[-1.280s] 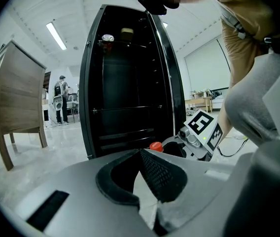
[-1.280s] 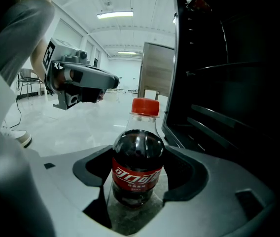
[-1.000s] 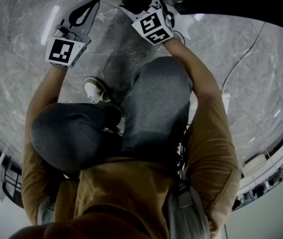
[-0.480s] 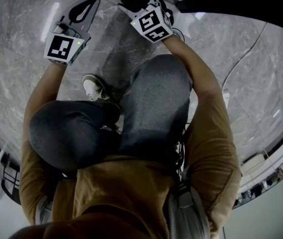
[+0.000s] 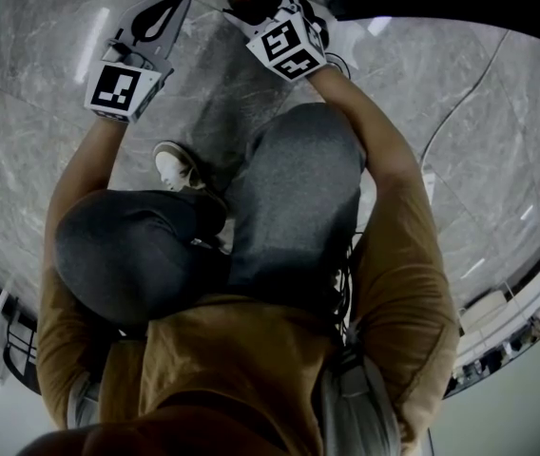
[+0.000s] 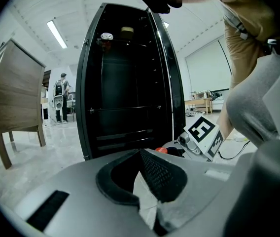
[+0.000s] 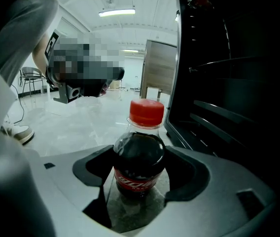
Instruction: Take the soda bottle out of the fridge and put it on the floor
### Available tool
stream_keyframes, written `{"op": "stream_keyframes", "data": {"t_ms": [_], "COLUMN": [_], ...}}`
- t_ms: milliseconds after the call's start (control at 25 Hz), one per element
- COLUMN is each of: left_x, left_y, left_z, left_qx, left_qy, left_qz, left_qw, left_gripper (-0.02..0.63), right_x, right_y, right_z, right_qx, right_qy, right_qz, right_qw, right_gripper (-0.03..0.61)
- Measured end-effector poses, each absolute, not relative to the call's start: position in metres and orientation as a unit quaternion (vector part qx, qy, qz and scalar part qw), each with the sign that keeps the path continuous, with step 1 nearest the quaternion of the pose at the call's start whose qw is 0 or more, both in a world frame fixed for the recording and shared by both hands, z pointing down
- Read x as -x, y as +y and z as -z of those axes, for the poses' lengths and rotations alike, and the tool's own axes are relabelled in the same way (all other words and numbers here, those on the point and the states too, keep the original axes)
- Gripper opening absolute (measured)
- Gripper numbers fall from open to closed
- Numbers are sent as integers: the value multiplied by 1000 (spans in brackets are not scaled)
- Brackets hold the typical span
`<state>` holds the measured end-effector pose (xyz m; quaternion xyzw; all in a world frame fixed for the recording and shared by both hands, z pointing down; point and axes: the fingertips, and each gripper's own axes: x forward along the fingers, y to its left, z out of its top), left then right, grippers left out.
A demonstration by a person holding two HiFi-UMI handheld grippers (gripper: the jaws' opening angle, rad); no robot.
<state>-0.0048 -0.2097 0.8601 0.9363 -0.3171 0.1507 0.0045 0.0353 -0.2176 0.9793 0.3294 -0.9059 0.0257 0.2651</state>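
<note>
We grip the red-capped dark soda bottle (image 7: 139, 154) upright in our right tongs (image 7: 139, 184), low over the grey marble floor (image 5: 32, 93), with the open black fridge (image 7: 228, 83) at three o'clock. Our left tongs (image 6: 142, 157) are closed on nothing. We judge this the placing step: lower the bottle until its base rests, then release.

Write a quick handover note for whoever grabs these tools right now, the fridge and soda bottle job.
Left tool: shut and empty, held low in front of the open fridge.
Right tool: shut on the bottle, which is upright with its red cap on top, just outside the fridge.
Done: the bottle is out of the fridge and down near the floor.
To do: I cannot tell whether its base touches the floor. Set it down, open the right tool and back away.
</note>
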Motion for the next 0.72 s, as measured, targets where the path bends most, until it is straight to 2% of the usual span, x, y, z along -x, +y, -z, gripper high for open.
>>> {"op": "stream_keyframes", "data": {"t_ms": [720], "left_x": [-8], "left_y": [-188], "left_z": [-844], "left_qx": [-934], "left_qy": [-322], "left_qz": [-156], "left_qw": [-21], "left_gripper": [2], "right_x": [-47], "right_y": [-194], "right_z": [-956], "right_qx": [-316], "right_qy": [-908], "right_qz": [2], "right_qw": [273], "right_gripper": [307]}}
